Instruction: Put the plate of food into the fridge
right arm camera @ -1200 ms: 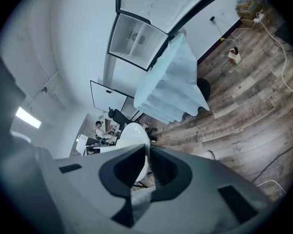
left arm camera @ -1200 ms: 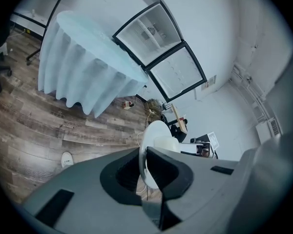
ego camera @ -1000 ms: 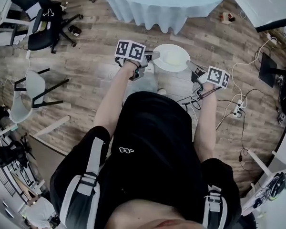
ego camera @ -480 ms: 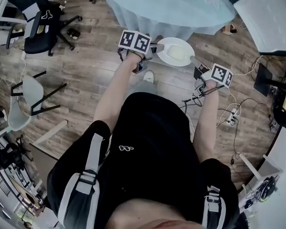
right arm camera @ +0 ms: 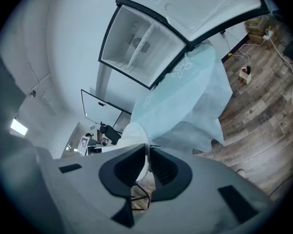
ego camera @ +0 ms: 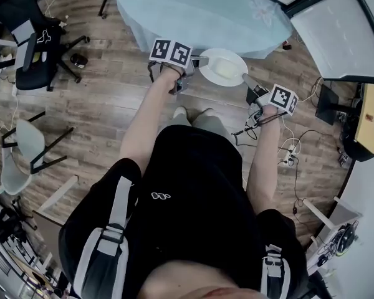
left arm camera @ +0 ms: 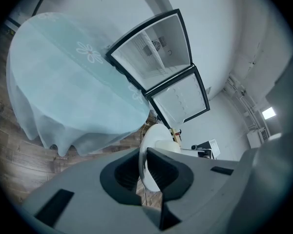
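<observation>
The open fridge (left arm camera: 154, 52) is standing beyond the blue-clothed table (ego camera: 199, 11); the plate (ego camera: 223, 66) of food is hovering just off the table's near edge. The left gripper (ego camera: 201, 60) and right gripper (ego camera: 247, 80) are each clamping the plate's rim, on opposite sides

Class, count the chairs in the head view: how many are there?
2. A black office chair stands upper left; a grey chair stands below it near the left edge. Clutter at the bottom left may hide more.
</observation>
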A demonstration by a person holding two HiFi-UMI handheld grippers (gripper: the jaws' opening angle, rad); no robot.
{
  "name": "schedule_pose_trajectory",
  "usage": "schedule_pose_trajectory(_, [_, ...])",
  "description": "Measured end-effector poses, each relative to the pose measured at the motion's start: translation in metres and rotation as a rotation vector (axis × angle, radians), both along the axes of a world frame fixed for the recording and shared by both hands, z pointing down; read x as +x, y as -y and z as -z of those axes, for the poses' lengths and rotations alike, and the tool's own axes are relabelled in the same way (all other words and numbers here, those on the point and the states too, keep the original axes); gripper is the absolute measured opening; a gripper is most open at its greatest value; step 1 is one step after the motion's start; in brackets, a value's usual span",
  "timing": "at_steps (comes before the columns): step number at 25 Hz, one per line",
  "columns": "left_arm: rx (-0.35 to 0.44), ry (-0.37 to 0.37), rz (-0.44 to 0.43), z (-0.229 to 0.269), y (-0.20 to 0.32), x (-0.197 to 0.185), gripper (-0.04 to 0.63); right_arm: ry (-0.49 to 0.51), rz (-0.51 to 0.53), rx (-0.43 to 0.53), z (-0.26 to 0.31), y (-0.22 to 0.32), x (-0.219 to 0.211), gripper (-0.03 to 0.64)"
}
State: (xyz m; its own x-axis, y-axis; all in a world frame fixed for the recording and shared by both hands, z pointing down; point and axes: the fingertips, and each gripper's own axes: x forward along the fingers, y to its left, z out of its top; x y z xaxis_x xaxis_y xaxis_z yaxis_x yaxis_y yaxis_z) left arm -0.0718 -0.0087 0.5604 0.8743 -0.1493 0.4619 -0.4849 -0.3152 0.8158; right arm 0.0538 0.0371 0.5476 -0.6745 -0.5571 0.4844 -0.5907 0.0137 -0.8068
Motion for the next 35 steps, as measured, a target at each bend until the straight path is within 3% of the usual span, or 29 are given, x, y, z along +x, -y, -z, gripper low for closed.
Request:
schedule_pose_trajectory(6, [0.003,0.025,0.012,0.000,0.039,0.020,0.029,0.036,-0.021,-0.003,-0.005,0.037,0.020,0.031])
schedule_pose_trajectory(13, [-0.022,0.058,0.102,-0.006,0.111,0.040,0.031,0.078,0.009,0.004,-0.013,0.116,0.045,0.031])
schedule_pose_trajectory(23, [0.055,0.082,0.162,0.027,0.216,0.091,0.032,0.075,0.058,0.073,0.014,0.228,0.099,0.031])
schedule_pose_trajectory(30, [0.038,0.103,0.231,0.022,0.244,0.098,0.035,0.071,0.100,0.065,0.008,0.261,0.107,0.031])
schedule_pose_trajectory(35, [0.017,0.125,0.278,0.011,0.298,0.068,0.037,0.053,0.106,0.034,-0.005,0.319,0.079,0.033])
